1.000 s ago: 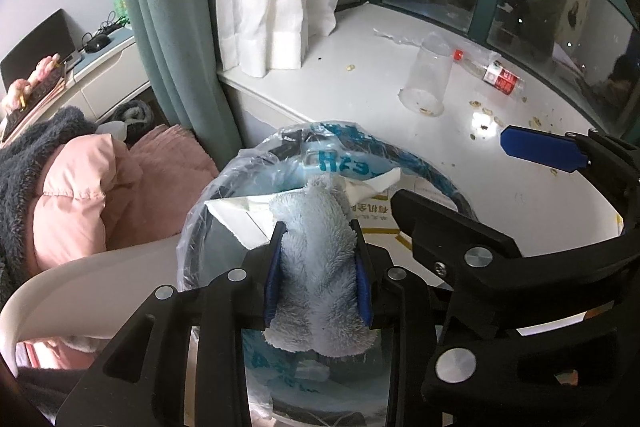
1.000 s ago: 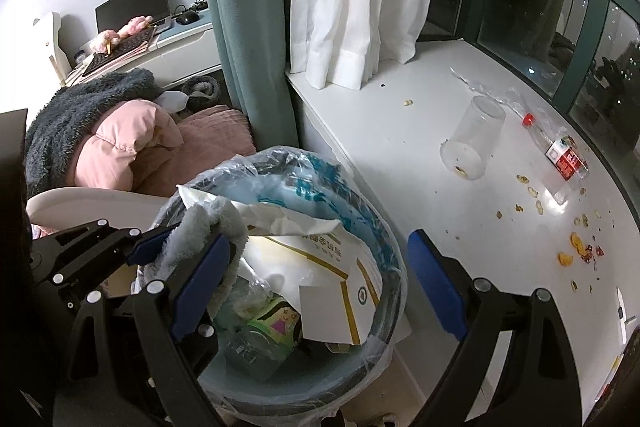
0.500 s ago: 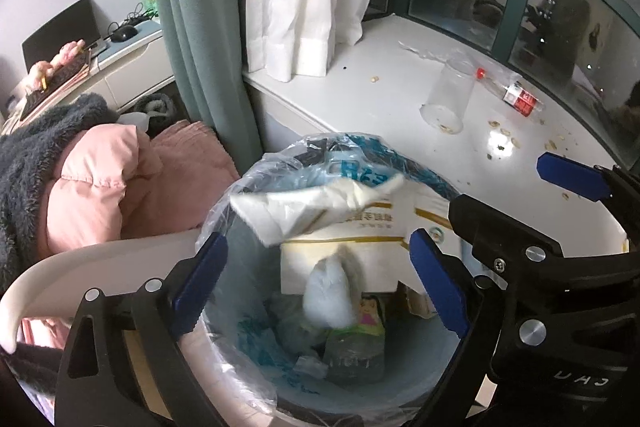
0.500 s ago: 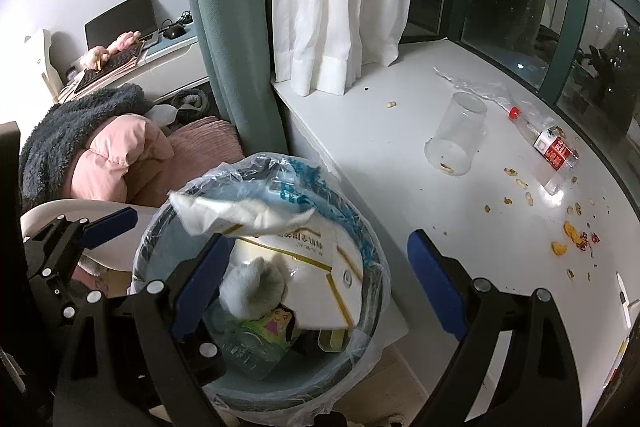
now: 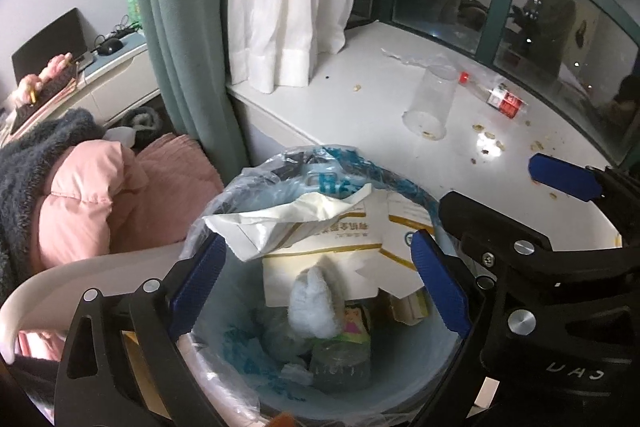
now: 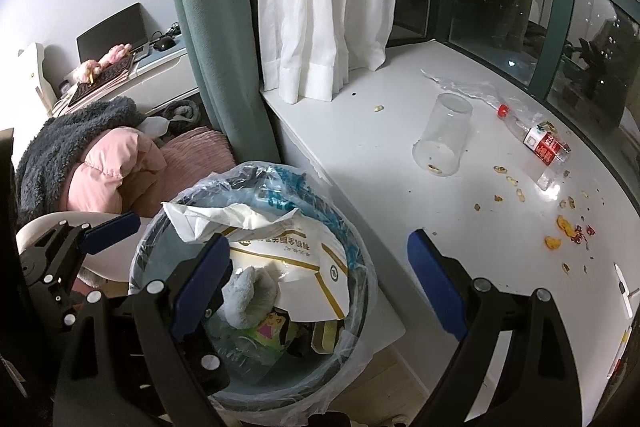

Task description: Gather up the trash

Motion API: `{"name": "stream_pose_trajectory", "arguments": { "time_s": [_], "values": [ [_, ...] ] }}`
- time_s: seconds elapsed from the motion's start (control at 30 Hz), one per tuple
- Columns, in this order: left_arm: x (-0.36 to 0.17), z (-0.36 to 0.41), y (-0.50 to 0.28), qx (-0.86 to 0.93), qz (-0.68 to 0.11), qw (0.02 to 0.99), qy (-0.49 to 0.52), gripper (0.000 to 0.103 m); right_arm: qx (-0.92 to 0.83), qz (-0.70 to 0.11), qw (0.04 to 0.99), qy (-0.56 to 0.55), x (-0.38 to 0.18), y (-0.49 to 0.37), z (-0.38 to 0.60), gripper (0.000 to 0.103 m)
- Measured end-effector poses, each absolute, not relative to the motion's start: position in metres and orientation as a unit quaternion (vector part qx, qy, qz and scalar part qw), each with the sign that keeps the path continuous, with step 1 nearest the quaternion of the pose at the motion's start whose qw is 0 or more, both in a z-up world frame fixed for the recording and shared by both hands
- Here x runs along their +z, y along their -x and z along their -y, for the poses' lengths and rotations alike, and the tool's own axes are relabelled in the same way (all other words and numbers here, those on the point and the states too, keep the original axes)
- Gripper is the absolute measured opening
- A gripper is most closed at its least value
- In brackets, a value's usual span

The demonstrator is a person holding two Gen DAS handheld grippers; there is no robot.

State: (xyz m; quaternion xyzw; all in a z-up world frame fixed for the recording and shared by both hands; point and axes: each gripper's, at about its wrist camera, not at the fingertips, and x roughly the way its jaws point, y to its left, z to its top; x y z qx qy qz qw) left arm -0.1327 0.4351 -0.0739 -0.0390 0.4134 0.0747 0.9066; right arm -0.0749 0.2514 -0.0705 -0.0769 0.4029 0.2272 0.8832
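White sill (image 6: 360, 155) is still holding a cup (image 6: 442, 139) and bottle (image 6: 536, 141) — left gripper (image 5: 320, 267), jaws spread, has just dropped the fluffy rag (image 5: 312, 303) into the bin (image 5: 424, 379); right gripper (image 6: 320, 275) is gaping empty.

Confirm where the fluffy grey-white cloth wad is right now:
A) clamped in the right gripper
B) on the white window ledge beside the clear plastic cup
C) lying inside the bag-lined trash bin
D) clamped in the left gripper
C: the fluffy grey-white cloth wad lies among the rubbish inside the bag-lined trash bin, while the left gripper and right gripper both stand open and empty above it.
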Motion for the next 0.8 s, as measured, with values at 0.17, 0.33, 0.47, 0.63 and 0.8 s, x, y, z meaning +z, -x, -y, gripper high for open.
{"name": "stream_pose_trajectory", "arguments": {
  "time_s": [0.17, 0.33, 0.47, 0.63, 0.8],
  "values": [
    [-0.071, -0.4294, 0.1309, 0.07, -0.408, 0.91, 0.027, 0.094, 0.222, -0.399, 0.886, 0.076, -0.0689, 0.074, -0.2502, 0.087],
    [-0.0715, -0.4298, 0.1296, 0.067, -0.408, 0.91, 0.03, 0.094, 0.22, -0.397, 0.888, 0.075, -0.0675, 0.0724, -0.2491, 0.087],
    [-0.0713, -0.432, 0.1292, 0.065, -0.407, 0.91, 0.038, 0.094, 0.217, -0.397, 0.889, 0.074, -0.0672, 0.0718, -0.249, 0.087],
    [-0.0714, -0.4313, 0.127, 0.053, -0.409, 0.91, 0.042, 0.094, 0.215, -0.395, 0.89, 0.074, -0.0665, 0.0709, -0.2476, 0.087],
    [-0.0729, -0.4307, 0.1256, 0.053, -0.414, 0.908, 0.04, 0.094, 0.212, -0.393, 0.892, 0.071, -0.0657, 0.0697, -0.2444, 0.087]
  ]
}}
